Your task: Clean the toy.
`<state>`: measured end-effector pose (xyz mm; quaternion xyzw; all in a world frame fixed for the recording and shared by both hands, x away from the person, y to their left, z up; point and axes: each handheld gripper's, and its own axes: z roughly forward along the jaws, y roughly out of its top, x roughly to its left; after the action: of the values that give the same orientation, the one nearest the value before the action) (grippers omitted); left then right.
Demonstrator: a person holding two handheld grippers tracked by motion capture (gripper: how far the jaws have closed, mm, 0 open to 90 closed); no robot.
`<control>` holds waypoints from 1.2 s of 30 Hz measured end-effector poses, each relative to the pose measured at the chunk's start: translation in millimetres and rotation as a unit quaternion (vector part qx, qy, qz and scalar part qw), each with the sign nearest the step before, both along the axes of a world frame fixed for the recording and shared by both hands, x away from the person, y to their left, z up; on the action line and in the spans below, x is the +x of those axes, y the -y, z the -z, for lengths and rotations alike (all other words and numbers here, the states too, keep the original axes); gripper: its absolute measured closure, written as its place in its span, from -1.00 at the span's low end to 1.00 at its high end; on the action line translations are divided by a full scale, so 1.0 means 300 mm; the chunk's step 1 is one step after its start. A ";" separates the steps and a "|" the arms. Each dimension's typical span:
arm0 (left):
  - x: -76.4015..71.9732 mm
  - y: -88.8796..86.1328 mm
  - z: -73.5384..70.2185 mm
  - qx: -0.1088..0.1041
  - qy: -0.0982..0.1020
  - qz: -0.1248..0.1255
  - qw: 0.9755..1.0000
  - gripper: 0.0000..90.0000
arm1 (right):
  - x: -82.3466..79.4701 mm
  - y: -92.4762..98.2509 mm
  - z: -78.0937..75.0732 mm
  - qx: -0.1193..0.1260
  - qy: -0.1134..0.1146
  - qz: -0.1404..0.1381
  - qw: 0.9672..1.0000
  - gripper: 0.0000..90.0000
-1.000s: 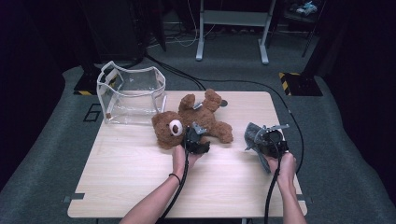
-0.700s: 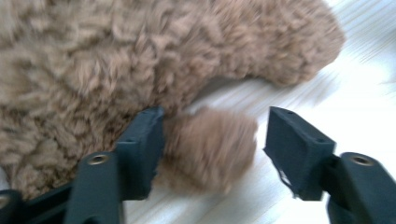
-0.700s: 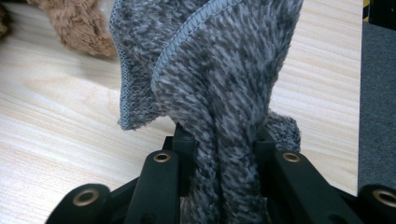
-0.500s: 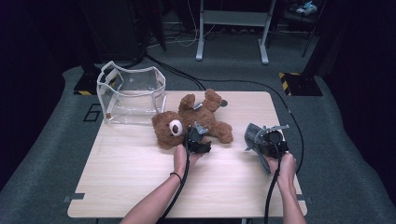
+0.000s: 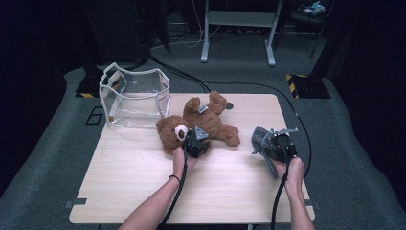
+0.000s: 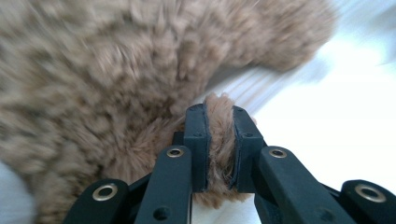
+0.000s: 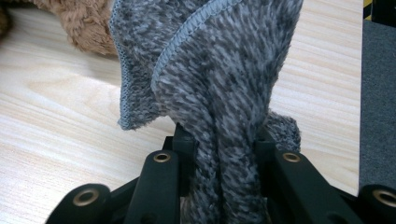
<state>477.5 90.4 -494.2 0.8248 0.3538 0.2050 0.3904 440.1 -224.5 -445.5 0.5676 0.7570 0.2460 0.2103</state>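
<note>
A brown teddy bear (image 5: 206,123) lies on its back in the middle of the wooden table (image 5: 143,182). My left gripper (image 5: 196,142) sits at the bear's near side; its jaws have just been closing and now pinch a fold of the bear's fur (image 6: 219,140), seen between the pads in the left gripper view. My right gripper (image 5: 277,143) stands near the table's right side, shut on a bunched grey knitted cloth (image 5: 261,138). In the right gripper view that cloth (image 7: 219,74) rises from between the jaws, with part of the bear (image 7: 79,21) behind it.
A clear plastic bag with white trim (image 5: 135,96) stands open at the table's far left corner. Black cables trail over the carpet (image 5: 57,158) beyond the table. A white metal frame (image 5: 237,28) stands at the back.
My left gripper's jaws have closed on the bear's fur at its near side. The right hand and the grey cloth have kept still.
</note>
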 end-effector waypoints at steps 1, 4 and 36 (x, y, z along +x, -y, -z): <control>-0.005 -0.009 -0.009 -0.008 0.006 0.004 1.000 0.79 | 0.000 0.001 -0.001 0.001 -0.001 0.003 1.000 0.60; -0.020 -0.032 -0.034 -0.020 0.014 0.029 0.999 0.80 | 0.000 0.007 -0.003 0.003 0.002 0.005 1.000 0.60; -0.113 -0.290 -0.141 -0.022 0.052 -0.141 0.988 -0.63 | 0.010 -0.021 -0.012 0.004 0.000 -0.002 1.000 0.59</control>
<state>443.5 177.5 -451.9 0.7464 0.4502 0.2926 0.3932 443.1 -218.3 -441.9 0.5669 0.7571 0.2495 0.2080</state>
